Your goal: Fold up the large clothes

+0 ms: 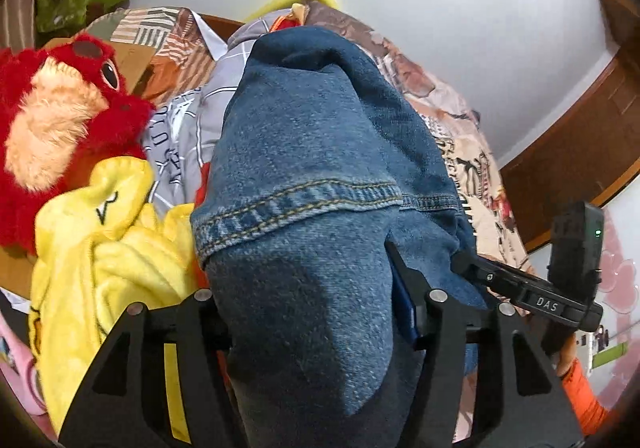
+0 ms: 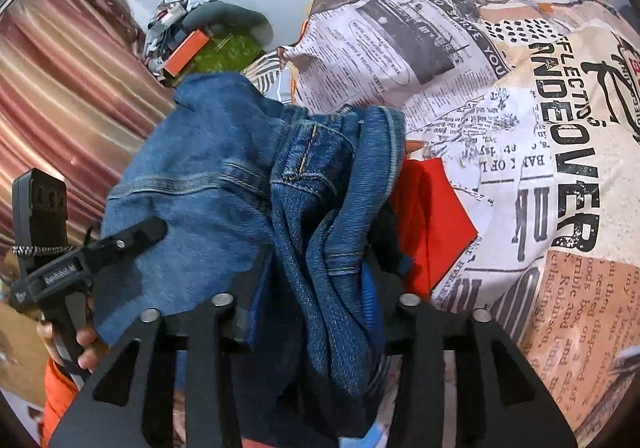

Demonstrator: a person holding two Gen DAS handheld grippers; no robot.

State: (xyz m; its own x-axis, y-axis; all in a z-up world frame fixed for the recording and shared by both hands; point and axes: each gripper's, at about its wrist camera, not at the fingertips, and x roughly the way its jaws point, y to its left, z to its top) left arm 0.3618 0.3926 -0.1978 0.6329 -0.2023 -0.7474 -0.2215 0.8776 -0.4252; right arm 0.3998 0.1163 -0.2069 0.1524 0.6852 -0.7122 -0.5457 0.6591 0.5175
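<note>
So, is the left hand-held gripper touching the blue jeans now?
Touching. In the left wrist view, the left hand-held gripper has the blue jeans bunched between its fingers; the denim fills the whole gap and presses against both, with no space visible.

Jeans [image 1: 312,151] lie between plush toy [image 1: 60,119], left, and printed bedding [image 2: 520,127], right.

Each wrist camera looks forward along its own claw, very close to the jeans [image 1: 320,175]. Both views share the jeans [image 2: 224,187] and the newsprint bedding [image 2: 520,127].
</note>
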